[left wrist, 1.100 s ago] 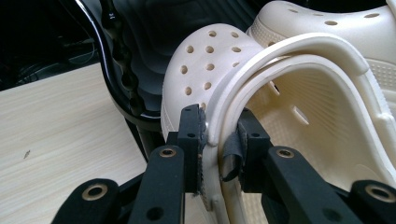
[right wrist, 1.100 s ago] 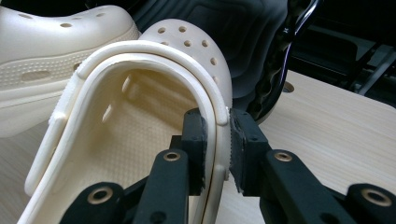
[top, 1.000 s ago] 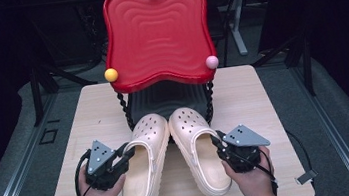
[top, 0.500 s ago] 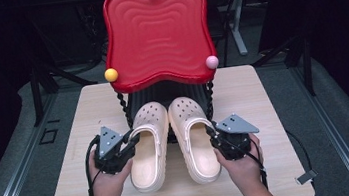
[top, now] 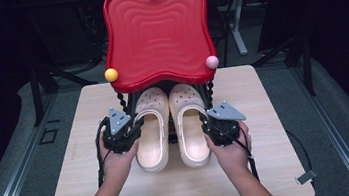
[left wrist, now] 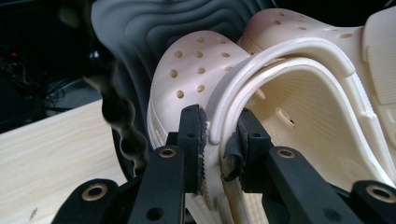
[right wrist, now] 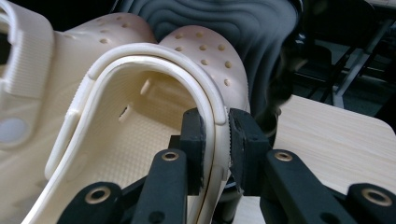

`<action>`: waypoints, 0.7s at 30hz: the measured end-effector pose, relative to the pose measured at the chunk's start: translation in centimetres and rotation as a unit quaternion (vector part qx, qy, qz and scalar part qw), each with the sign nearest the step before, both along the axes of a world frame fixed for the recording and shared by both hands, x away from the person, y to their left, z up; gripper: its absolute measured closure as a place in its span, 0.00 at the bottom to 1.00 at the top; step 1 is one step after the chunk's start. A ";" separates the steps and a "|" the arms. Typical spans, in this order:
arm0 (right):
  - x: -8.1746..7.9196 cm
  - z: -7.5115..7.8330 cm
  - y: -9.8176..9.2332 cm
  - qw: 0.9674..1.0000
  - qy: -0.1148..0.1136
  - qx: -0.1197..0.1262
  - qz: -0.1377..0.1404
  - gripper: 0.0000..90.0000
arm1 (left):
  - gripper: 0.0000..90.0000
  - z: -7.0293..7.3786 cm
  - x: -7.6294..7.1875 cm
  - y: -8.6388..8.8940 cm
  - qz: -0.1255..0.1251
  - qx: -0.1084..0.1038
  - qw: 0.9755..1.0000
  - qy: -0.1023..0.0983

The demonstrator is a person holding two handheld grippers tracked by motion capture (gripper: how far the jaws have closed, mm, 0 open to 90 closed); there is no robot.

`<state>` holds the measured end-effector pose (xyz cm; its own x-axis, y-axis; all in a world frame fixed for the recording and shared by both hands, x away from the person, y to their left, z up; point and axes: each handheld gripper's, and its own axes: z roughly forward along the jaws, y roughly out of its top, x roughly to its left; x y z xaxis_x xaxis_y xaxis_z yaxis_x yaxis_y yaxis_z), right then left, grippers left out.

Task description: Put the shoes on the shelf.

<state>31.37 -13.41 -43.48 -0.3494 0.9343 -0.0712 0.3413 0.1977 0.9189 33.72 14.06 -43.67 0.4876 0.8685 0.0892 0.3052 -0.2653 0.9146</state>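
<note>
the clogs (top: 170, 123) were cream with round holes; the tray (top: 157, 34) was red with rippled ridges, its knobs yellow (top: 111, 74) and pink (top: 212, 62); the table (top: 263, 97) was pale wood.

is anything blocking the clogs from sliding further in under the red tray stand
Nothing visible does. The left clog and right clog already have their toes under the red tray, between its twisted black legs. The left gripper and right gripper each clamp a clog's outer rim.
</note>
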 end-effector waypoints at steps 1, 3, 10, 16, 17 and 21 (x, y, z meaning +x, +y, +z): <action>0.2 0.1 0.1 1.000 0.002 0.000 -0.001 0.84 | 0.84 -0.1 0.2 -0.1 0.001 0.000 1.000 -0.001; 0.7 0.1 0.5 1.000 0.001 0.004 -0.003 0.84 | 0.83 -0.3 0.5 -0.4 0.004 0.004 1.000 -0.008; 2.1 0.6 1.1 1.000 -0.004 0.000 -0.008 0.84 | 0.83 -0.5 1.3 -0.7 0.014 -0.002 1.000 -0.016; 3.0 0.2 1.5 1.000 -0.002 0.002 -0.014 0.83 | 0.80 -0.4 2.1 -1.0 0.015 -0.010 1.000 -0.013; 3.1 0.1 1.6 1.000 0.000 0.003 -0.014 0.82 | 0.79 -0.4 2.1 -1.0 0.015 -0.009 1.000 -0.013; 3.1 -0.3 1.8 1.000 0.003 0.018 -0.001 0.78 | 0.78 -0.4 2.0 -1.1 0.014 -0.005 1.000 -0.016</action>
<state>34.44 -11.62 -43.78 -0.3471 0.9372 -0.0349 0.3471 0.1630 0.9236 35.76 12.99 -44.08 0.4609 0.8823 0.0953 0.2834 -0.2481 0.9264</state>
